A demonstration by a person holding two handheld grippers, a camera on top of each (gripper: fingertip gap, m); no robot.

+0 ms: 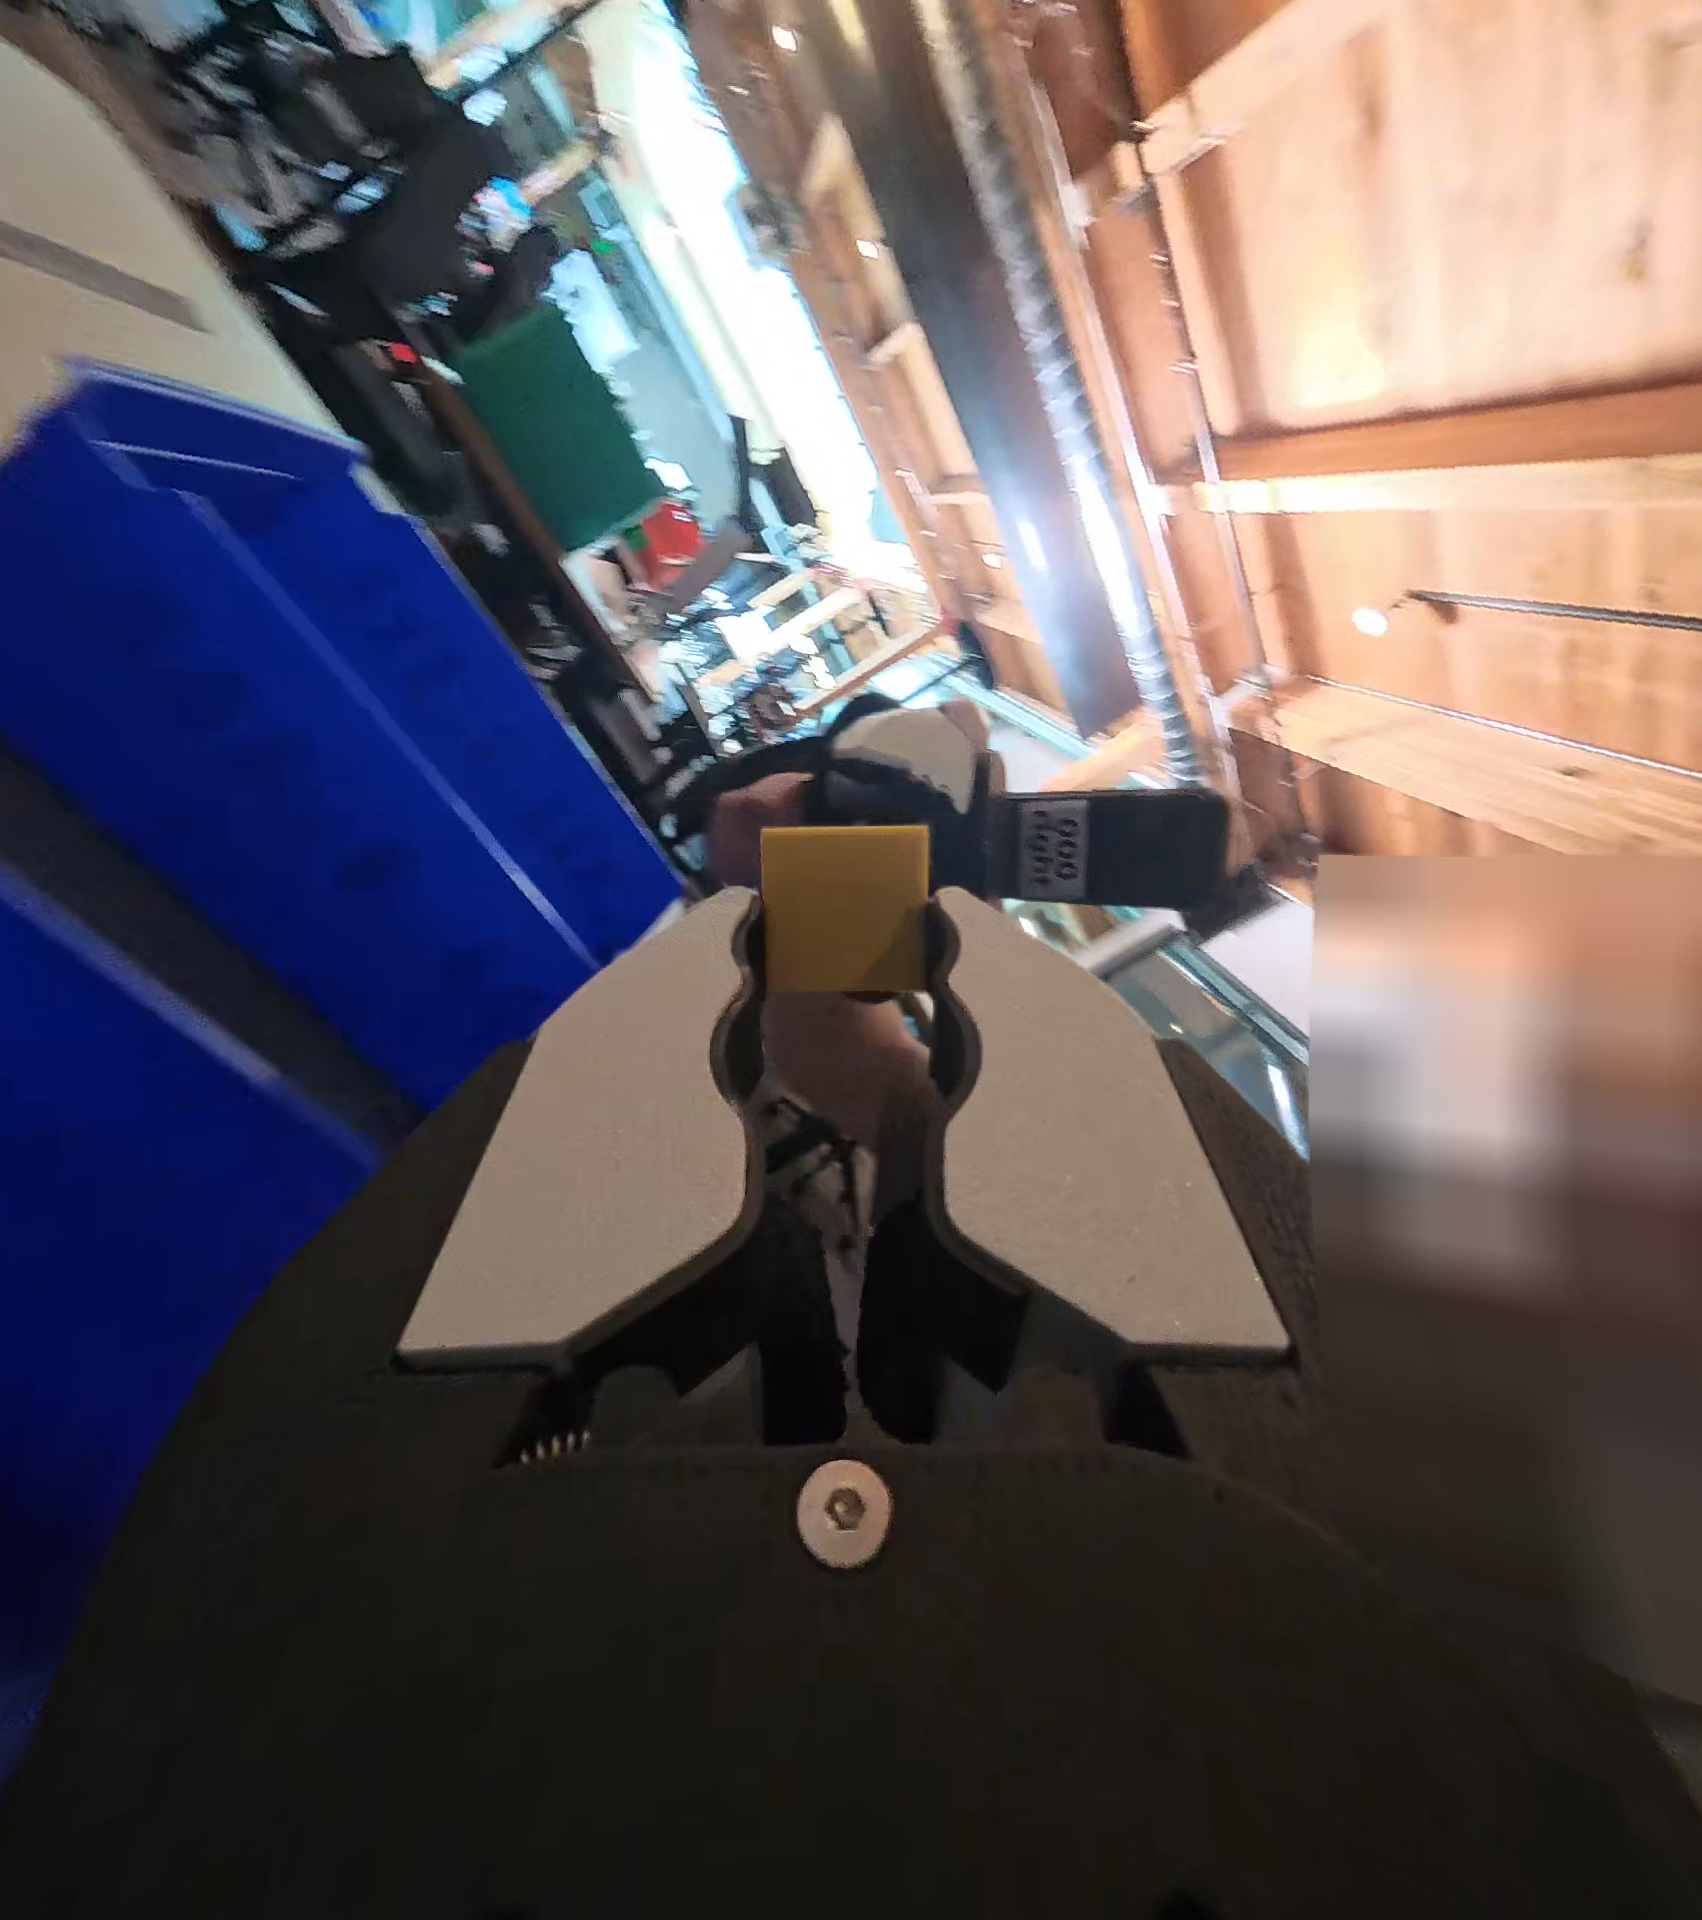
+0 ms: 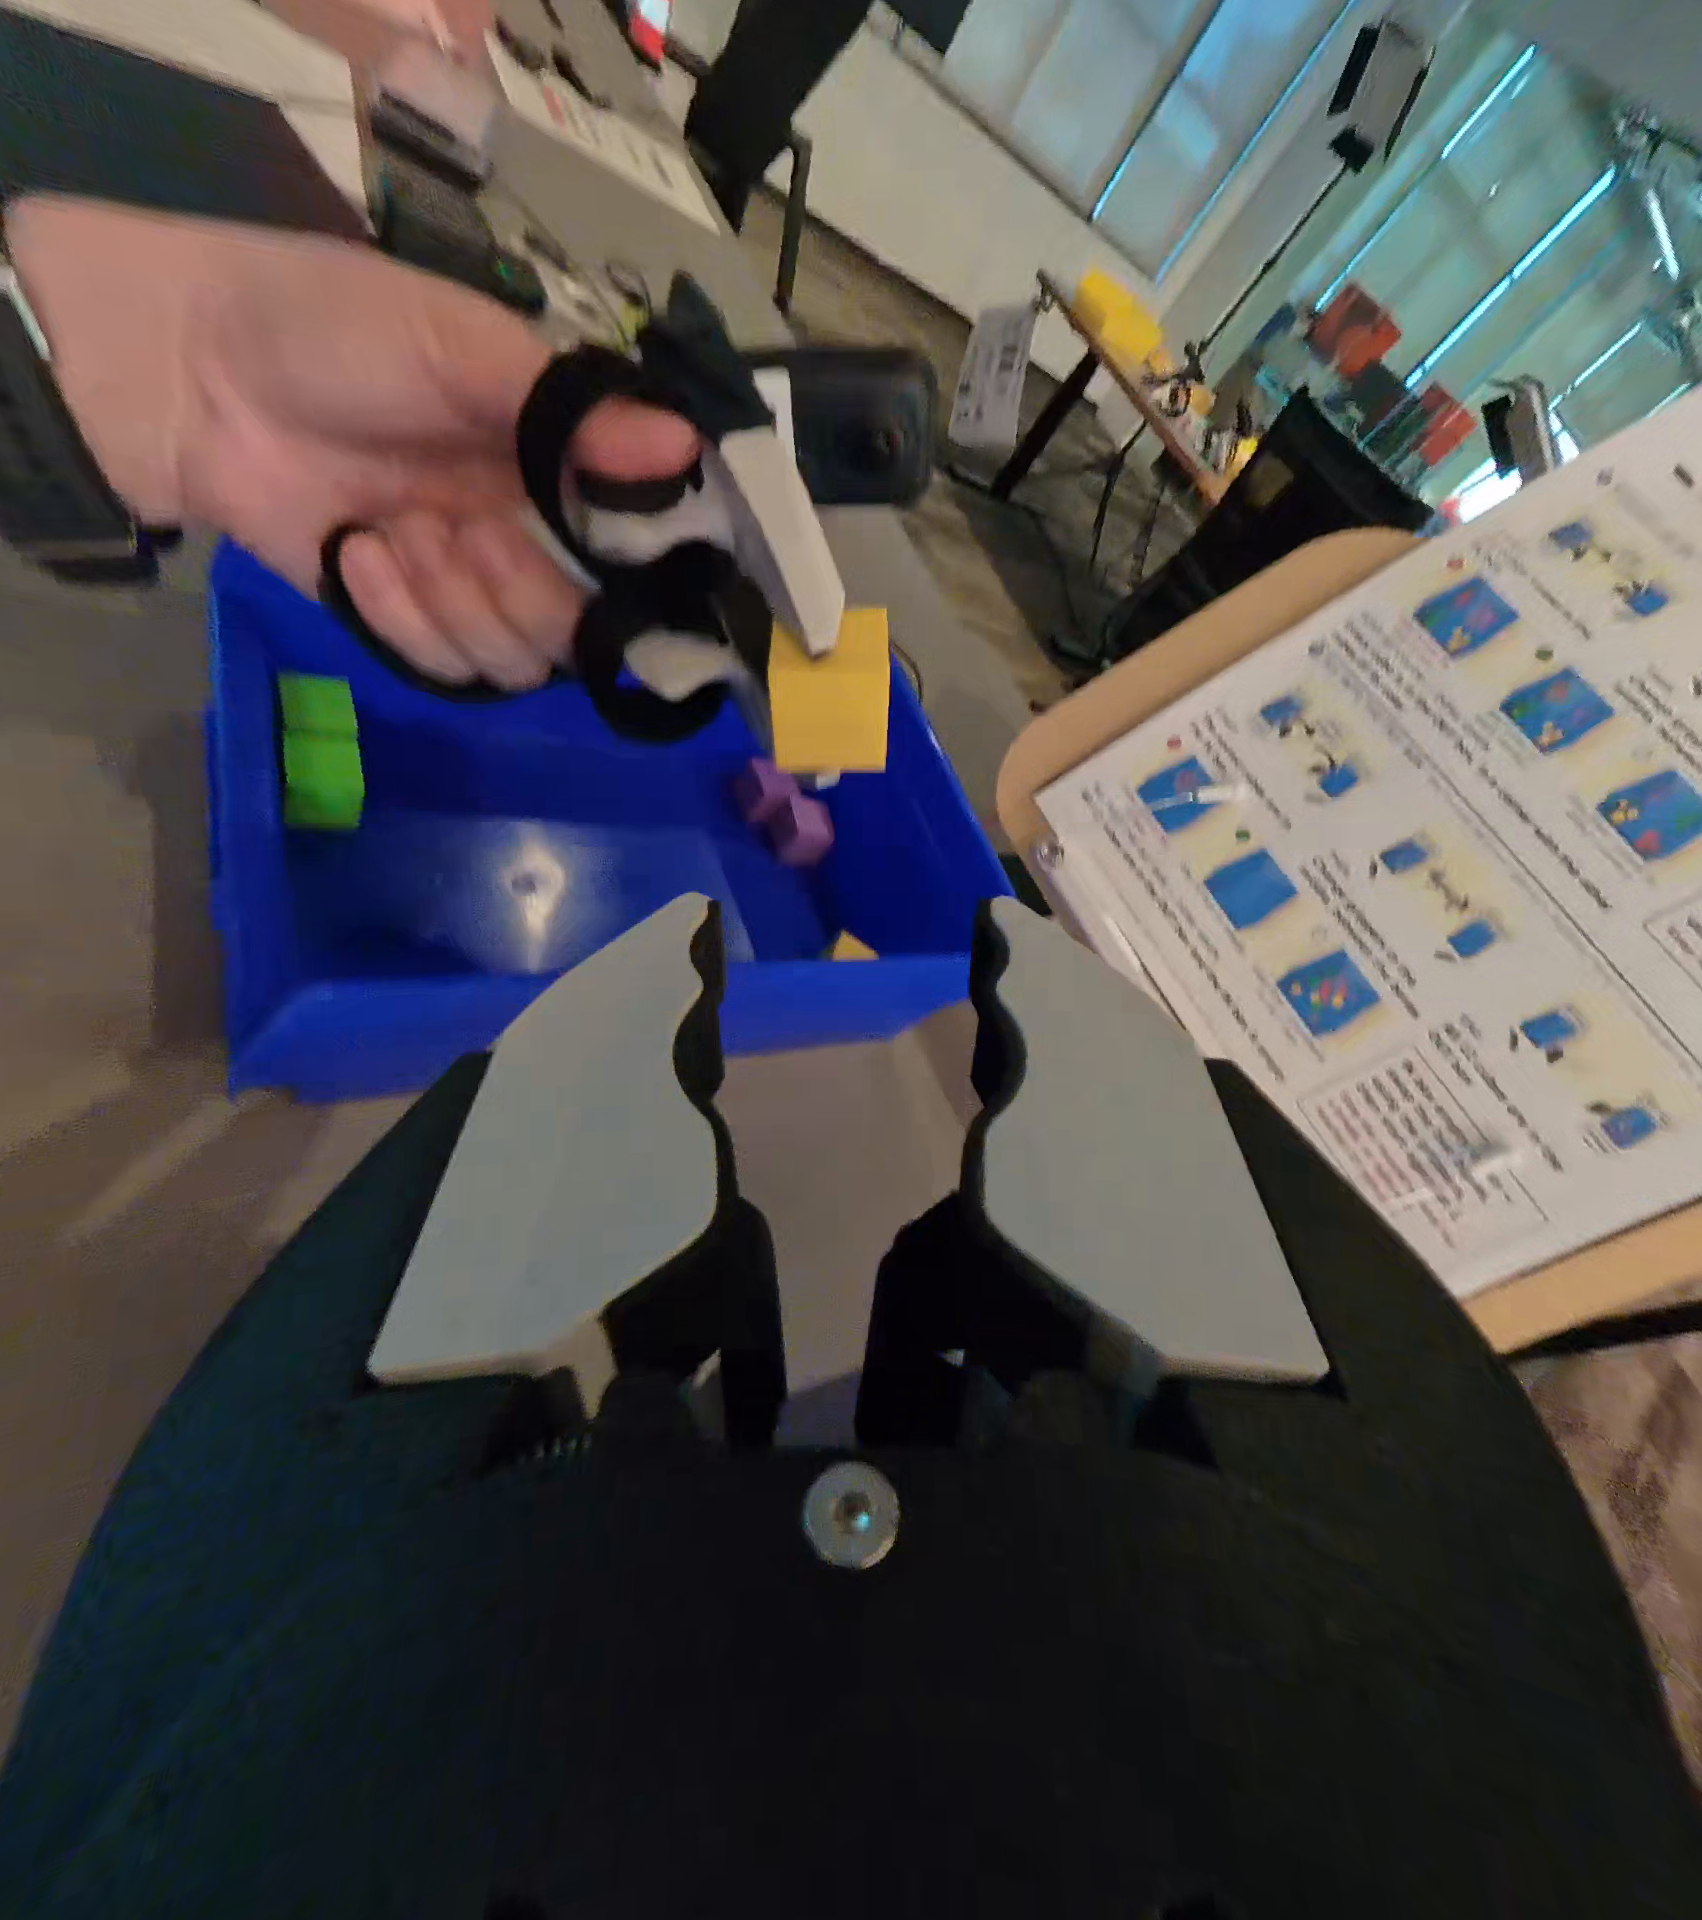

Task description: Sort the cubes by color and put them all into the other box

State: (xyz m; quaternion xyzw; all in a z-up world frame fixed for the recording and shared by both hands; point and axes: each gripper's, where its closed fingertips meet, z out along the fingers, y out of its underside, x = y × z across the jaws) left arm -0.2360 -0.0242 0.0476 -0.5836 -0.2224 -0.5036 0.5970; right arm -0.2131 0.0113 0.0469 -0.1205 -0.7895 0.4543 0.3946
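We log: left gripper (image 1: pixel 845 925) clamped on yellow cube (image 1: pixel 845 906) above blue bin (image 2: pixel 556 914) — right gripper (image 2: pixel 845 961) spread, empty.

Yellow cube (image 1: pixel 845 923) pinched in left gripper (image 1: pixel 845 935), over blue bin (image 2: pixel 556 1029).
Cube upright, clamped betw. grey finger tips; right gripper (image 2: pixel 847 956) spread wide, holding nothing, near bin's front wall.

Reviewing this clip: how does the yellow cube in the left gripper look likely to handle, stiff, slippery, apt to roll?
The yellow cube probably is stiff: the left gripper pinches it without visible denting. Flat faces suggest it won't roll. Its matte surface looks unlikely to slip.
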